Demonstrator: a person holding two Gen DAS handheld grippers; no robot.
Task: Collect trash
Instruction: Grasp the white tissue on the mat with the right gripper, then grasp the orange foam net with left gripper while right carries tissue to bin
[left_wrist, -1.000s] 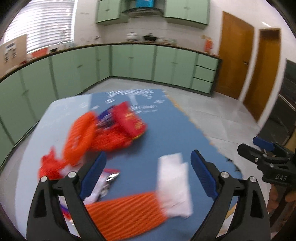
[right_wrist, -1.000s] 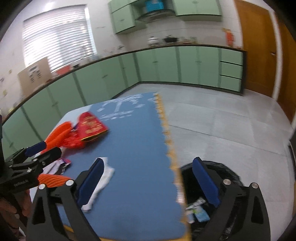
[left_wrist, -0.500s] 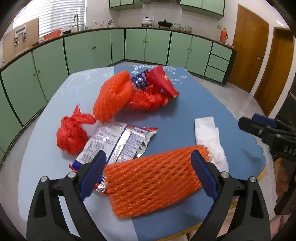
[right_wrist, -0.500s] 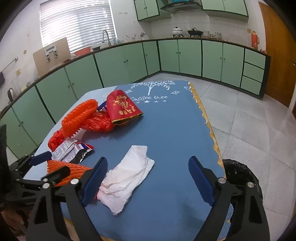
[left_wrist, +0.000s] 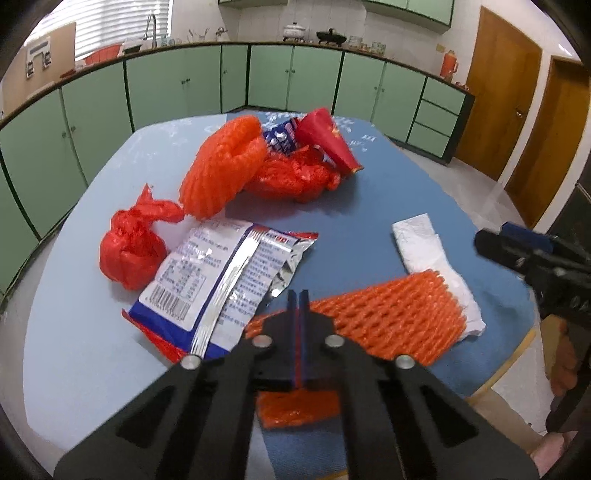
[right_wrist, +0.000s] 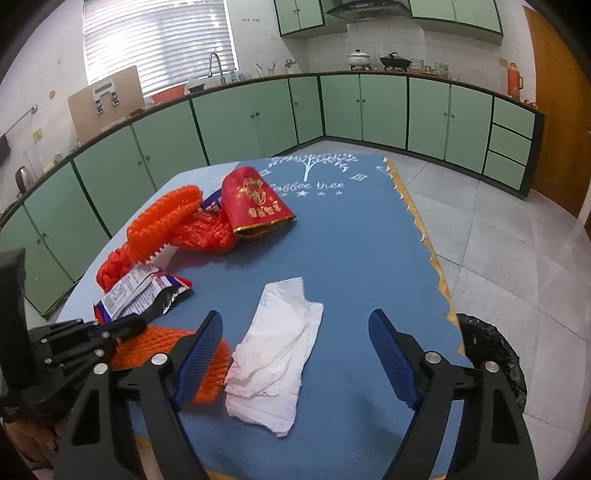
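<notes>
An orange foam net (left_wrist: 388, 317) lies at the near edge of the blue table (left_wrist: 388, 184). My left gripper (left_wrist: 298, 293) sits on the net's left part with its jaws shut, a strip of orange showing between the pads. A crumpled white tissue (right_wrist: 284, 332) lies just right of the net (right_wrist: 162, 343), partly under its end. My right gripper (right_wrist: 295, 317) hovers over the tissue with its jaws closing; the tissue lies between them, untouched by the pads. Each gripper shows in the other's view: the left gripper (right_wrist: 136, 326) and the right gripper (left_wrist: 506, 240).
A silver-and-blue snack wrapper (left_wrist: 218, 273), a knotted red bag (left_wrist: 129, 251), a second orange net (left_wrist: 221, 170) and a red packet (left_wrist: 325, 140) lie further back. A black-lined bin (right_wrist: 487, 354) stands on the floor right of the table. Green cabinets ring the room.
My left jaws, wide open half a second ago, have closed over the orange net. The right jaws have narrowed a little over the tissue. Both grippers came closer to the table.
</notes>
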